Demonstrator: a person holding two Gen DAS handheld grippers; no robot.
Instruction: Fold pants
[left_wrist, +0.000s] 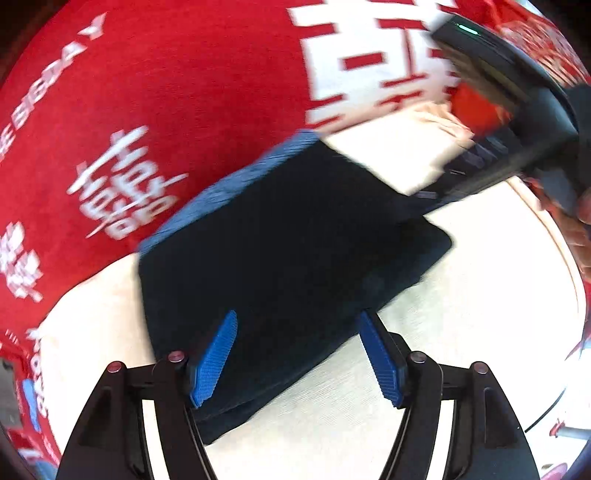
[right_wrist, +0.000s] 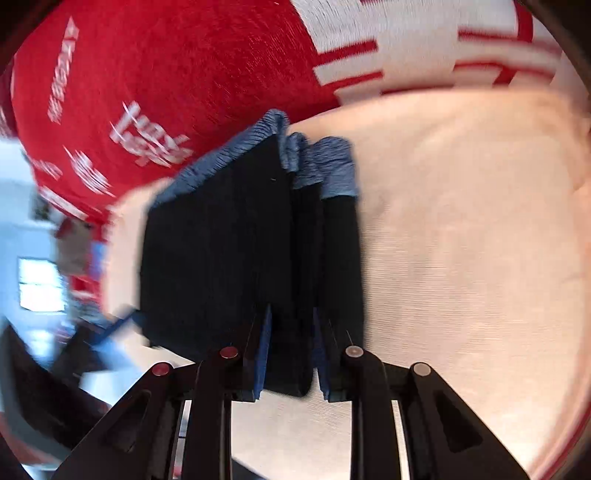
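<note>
Left gripper (left_wrist: 297, 354) jaws stand apart with nothing pressed between them; the blue pads straddle the near edge of the pants (left_wrist: 280, 266) without touching; released, by the look of it. Right gripper (right_wrist: 290, 354) jaws are narrow and clamped on a folded edge of the pants (right_wrist: 221, 251); dark cloth sits pinched between both pads.

Progress, as a judgement: the fold looks mostly done; the pants lie as a compact dark rectangle, several layers stacked, with the lighter blue waistband (right_wrist: 317, 166) bunched at the far end around 12 o'clock in the right wrist view. What seems left: let go on the right, maybe square up the layers; the waistband edges are not lined up cleanly.

Placement: the bundle rests on a cream cloth (left_wrist: 461, 314) over a red printed cover (left_wrist: 184, 92) on the bench; in the left wrist view it runs from the jaws up toward 1 o'clock, where the right gripper's body (left_wrist: 517, 122) comes in at 2 o'clock. Both frames are motion-blurred; fine creases are unreadable.
</note>
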